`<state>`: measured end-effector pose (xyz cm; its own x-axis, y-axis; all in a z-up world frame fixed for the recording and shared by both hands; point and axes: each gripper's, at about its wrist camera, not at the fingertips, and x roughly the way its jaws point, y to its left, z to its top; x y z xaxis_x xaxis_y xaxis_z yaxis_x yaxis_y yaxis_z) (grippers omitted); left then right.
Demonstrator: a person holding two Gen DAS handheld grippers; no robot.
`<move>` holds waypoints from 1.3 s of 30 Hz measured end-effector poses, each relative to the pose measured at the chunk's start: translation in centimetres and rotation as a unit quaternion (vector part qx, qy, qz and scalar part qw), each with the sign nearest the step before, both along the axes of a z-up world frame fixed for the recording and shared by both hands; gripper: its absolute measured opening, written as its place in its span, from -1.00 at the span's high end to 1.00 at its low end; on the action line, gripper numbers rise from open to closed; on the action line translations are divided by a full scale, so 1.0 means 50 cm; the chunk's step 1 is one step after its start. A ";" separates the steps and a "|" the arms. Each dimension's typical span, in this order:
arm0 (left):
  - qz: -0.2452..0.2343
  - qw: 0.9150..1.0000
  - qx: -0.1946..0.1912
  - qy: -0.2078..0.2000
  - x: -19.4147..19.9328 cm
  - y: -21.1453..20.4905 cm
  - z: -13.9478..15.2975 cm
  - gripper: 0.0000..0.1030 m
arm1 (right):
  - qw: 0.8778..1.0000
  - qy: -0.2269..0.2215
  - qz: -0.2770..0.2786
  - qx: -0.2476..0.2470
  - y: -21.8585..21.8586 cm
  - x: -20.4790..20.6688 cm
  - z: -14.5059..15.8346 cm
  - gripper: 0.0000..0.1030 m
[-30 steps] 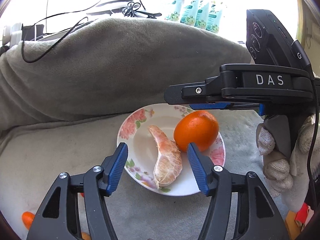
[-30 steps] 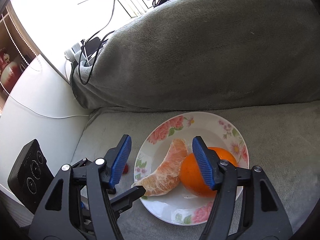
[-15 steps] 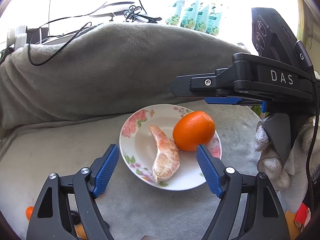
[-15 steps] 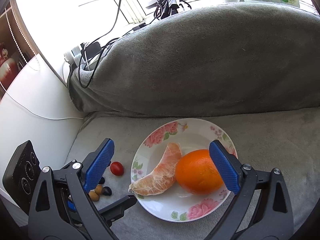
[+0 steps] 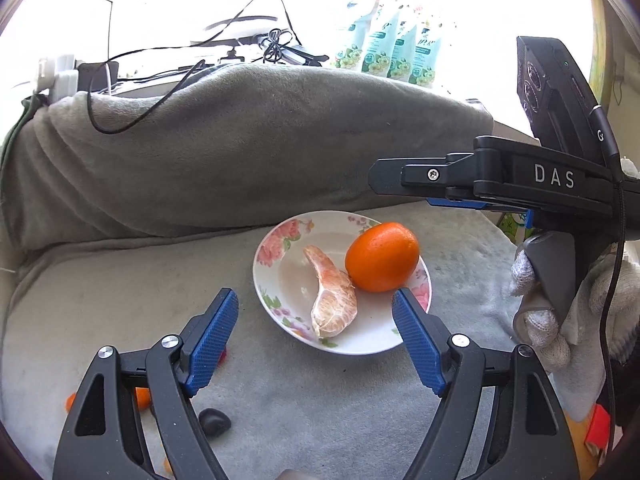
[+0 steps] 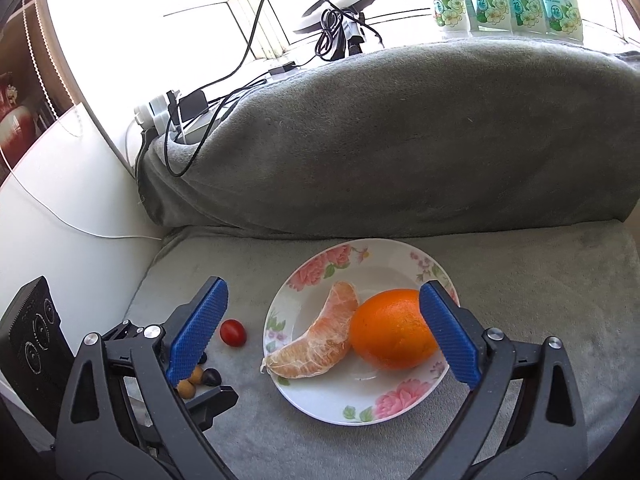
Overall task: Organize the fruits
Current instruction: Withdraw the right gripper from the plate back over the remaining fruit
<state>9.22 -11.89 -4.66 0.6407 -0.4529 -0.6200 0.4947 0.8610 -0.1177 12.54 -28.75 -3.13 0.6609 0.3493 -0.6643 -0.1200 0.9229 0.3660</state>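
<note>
Left gripper (image 5: 314,338) and right gripper (image 6: 324,330) both stand wide apart, holding nothing. Orange (image 6: 394,334) and peeled segment (image 6: 316,344) lie touching on the flowered plate (image 6: 320,400), on grey cloth (image 6: 540,280).

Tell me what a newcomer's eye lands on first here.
The bright whole orange on the flowered plate, with a peeled citrus segment against its left side. Next, a small red tomato on the grey blanket left of the plate. Both grippers hang empty, jaws wide apart.
</note>
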 end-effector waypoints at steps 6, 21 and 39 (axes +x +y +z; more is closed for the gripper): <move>0.007 1.000 -0.004 -0.004 -0.025 0.024 0.006 -0.54 | 0.999 -0.025 -0.011 -0.019 0.010 -0.036 0.015 -0.91; 0.046 0.999 -0.014 -0.017 -0.105 0.147 0.003 -0.54 | 0.995 -0.069 0.016 -0.063 0.072 -0.139 0.031 -0.91; 0.139 0.990 -0.001 0.012 -0.139 0.331 -0.046 -0.53 | 0.993 -0.027 0.108 -0.042 0.177 -0.148 -0.005 -0.81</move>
